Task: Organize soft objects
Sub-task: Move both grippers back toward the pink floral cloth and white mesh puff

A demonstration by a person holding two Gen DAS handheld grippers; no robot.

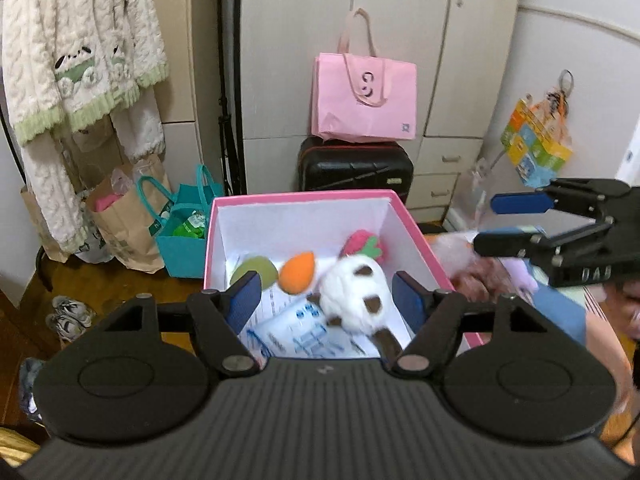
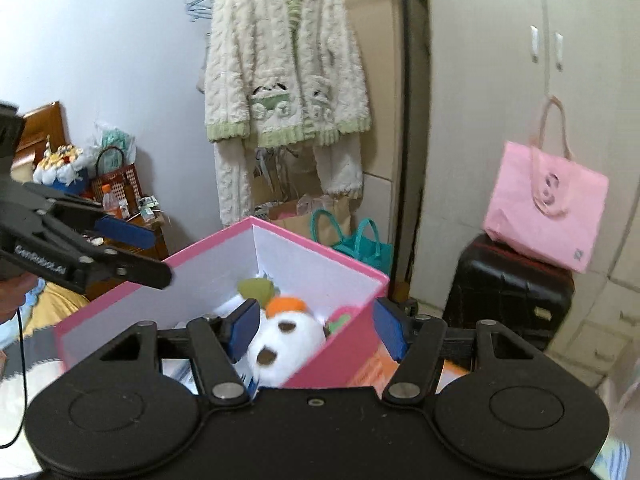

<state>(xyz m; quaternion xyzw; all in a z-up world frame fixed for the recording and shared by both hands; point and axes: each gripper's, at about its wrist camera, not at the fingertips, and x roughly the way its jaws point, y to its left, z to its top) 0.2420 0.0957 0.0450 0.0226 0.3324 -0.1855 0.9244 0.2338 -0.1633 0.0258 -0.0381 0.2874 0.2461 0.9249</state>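
A pink box [image 1: 216,216] with white inner walls holds soft toys: a white plush with brown spots [image 1: 354,292], an orange toy [image 1: 297,272], a green one [image 1: 256,268], a pink strawberry [image 1: 364,242] and a blue-printed packet [image 1: 296,332]. My left gripper [image 1: 332,300] is open and empty above the box, over the white plush. My right gripper [image 2: 316,330] is open and empty over the box's near corner [image 2: 312,364]; it also shows at the right in the left wrist view [image 1: 486,222]. The white plush [image 2: 286,346] lies between its fingers' line of sight. More plush things [image 1: 472,276] lie right of the box.
A black suitcase [image 1: 354,168] with a pink bag [image 1: 364,96] on it stands behind the box by white cupboards. Teal bag [image 1: 188,236] and paper bags [image 1: 120,232] stand left. A white fluffy cardigan [image 2: 288,80] hangs on the wall. Shoes [image 1: 68,316] lie on the wooden floor.
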